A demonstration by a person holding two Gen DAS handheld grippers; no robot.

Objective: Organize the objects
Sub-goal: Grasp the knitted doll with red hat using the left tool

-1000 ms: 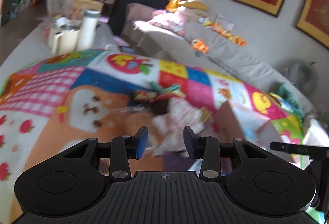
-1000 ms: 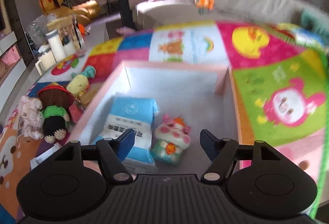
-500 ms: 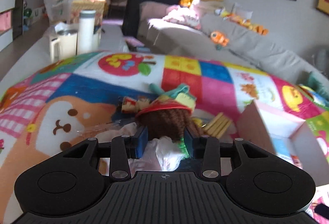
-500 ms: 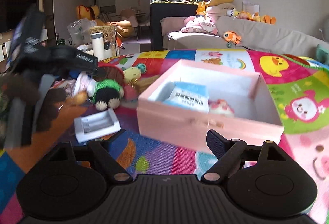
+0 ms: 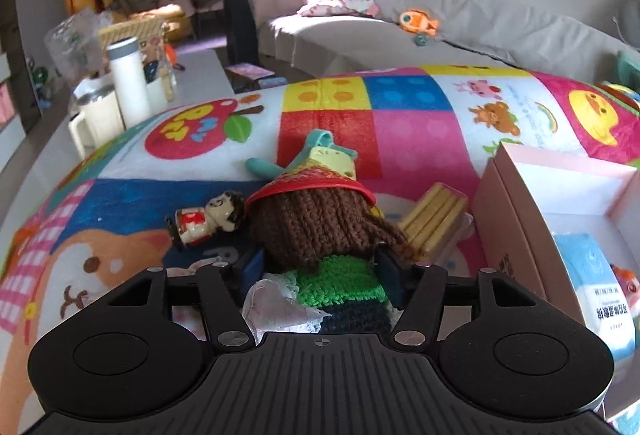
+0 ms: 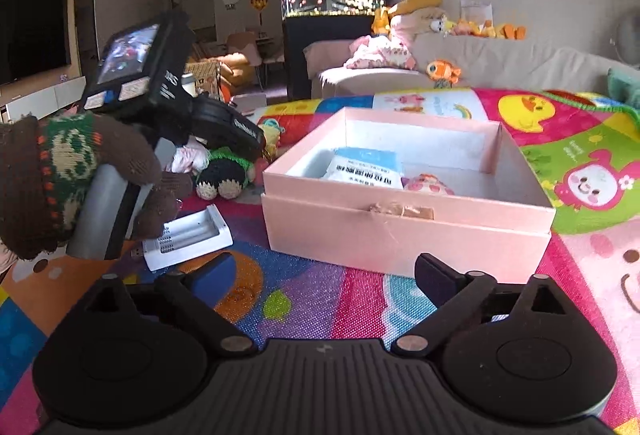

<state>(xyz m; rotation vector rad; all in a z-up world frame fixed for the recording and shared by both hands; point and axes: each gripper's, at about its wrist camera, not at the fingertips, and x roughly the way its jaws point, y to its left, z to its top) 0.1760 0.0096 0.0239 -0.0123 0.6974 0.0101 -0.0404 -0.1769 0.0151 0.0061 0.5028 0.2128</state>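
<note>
The left gripper sat low over the patchwork play mat, its jaws just widened, with the crocheted doll lying between the pads; whether they pressed it could not be told. The doll's brown head pointed away from the claw, a small figurine just beside it. The pink box, holding a blue packet, stood to the doll's right. The right gripper hung wide and empty, jaws just opened further, before the box's front wall.
</note>
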